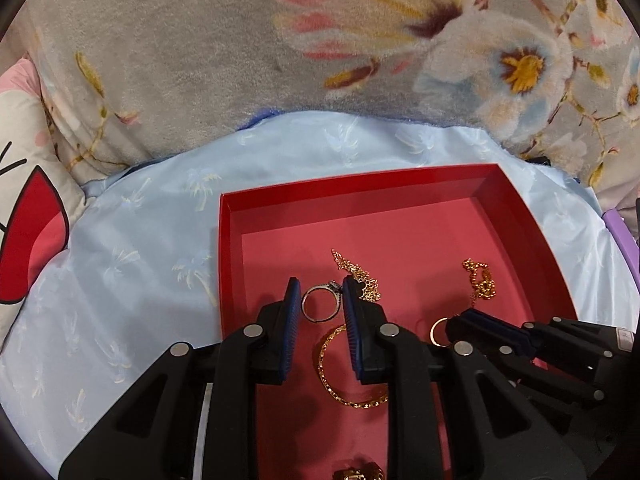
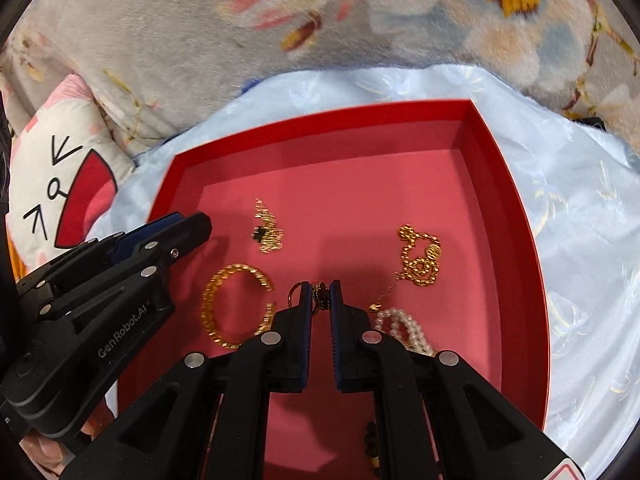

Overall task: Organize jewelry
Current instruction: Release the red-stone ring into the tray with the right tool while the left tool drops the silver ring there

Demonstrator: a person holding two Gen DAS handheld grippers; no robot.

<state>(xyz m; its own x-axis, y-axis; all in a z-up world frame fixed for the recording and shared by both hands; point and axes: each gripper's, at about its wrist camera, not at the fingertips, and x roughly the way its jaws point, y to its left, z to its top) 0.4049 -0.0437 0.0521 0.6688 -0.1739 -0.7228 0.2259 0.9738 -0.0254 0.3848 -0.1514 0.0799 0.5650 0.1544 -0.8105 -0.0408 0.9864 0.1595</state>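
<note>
An open red box [image 1: 360, 184] [image 2: 320, 110] lies on pale blue cloth. My left gripper [image 1: 321, 300] [image 2: 192, 220] is over the box's left side, shut on a silver ring [image 1: 320, 302] with a small stone. My right gripper [image 2: 320, 296] [image 1: 452, 326] is shut on a small gold ring [image 1: 438, 332] [image 2: 294, 293] with a dark top. On the box floor lie a gold bangle [image 1: 348, 372] [image 2: 224, 308], a fine gold chain with a black clover [image 1: 360, 276] [image 2: 268, 228], a gold bead chain [image 1: 480, 280] [image 2: 420, 256] and a pearl bracelet [image 2: 404, 328].
The blue satin cloth [image 1: 140, 248] spreads around the box on a grey floral blanket [image 1: 200, 60]. A cartoon pillow [image 2: 60, 184] lies at the left. A gold piece [image 1: 358, 474] and dark beads [image 2: 372, 440] sit under the grippers. A hand [image 2: 44, 448] shows at the lower left.
</note>
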